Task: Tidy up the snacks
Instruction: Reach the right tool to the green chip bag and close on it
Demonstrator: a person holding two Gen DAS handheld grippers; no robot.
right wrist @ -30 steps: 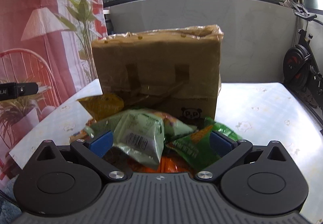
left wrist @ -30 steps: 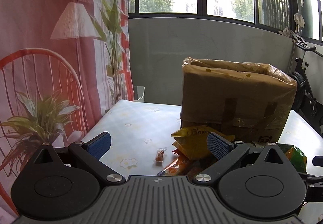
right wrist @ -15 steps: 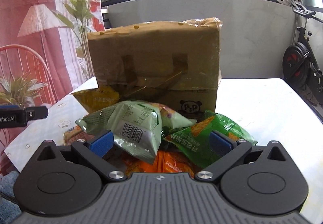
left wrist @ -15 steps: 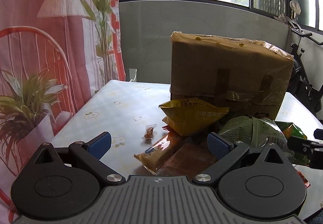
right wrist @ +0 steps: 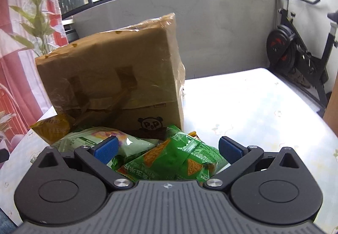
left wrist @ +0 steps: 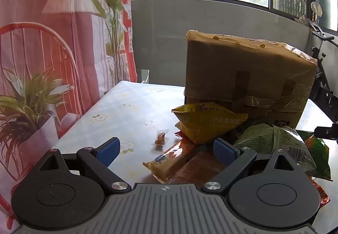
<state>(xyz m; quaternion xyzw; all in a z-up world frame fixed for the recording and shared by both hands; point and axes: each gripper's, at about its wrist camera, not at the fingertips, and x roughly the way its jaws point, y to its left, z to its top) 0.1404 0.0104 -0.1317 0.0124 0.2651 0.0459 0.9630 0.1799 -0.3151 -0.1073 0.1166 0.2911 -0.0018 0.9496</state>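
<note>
- Brown cardboard, patched with glossy tape, makes up the box (left wrist: 249,77) that stands upright at the far side of the table (left wrist: 118,115); a small panda mark shows low on its near face in the right wrist view.
- The snacks lie heaped on the flowered tabletop just in front of the box, touching one another.
- A yellow chip bag (left wrist: 207,122) leans against the foot of the box, its pointed corner aimed left and its long axis running across the view.
- A long orange packet (left wrist: 171,160) lies flat below it, its long axis slanting from near left toward far right, with one sealed end pointing at the camera.
- A pale green bag (left wrist: 272,139) sits to the right of the yellow one, barcode side up.
- A bright green chip bag (right wrist: 177,158) printed with triangular chips lies nearest the right gripper, rumpled, so its long axis is hard to tell.
- A tiny wrapped sweet (left wrist: 160,138) lies alone on the table, apart from the heap on its left.
- The left gripper (left wrist: 166,149) has its jaws spread wide, having just narrowed a little; the orange packet lies between them below, and neither pad presses on anything.
- The right gripper (right wrist: 168,147) also stands wide apart over the bright green bag, gripping nothing.
</note>
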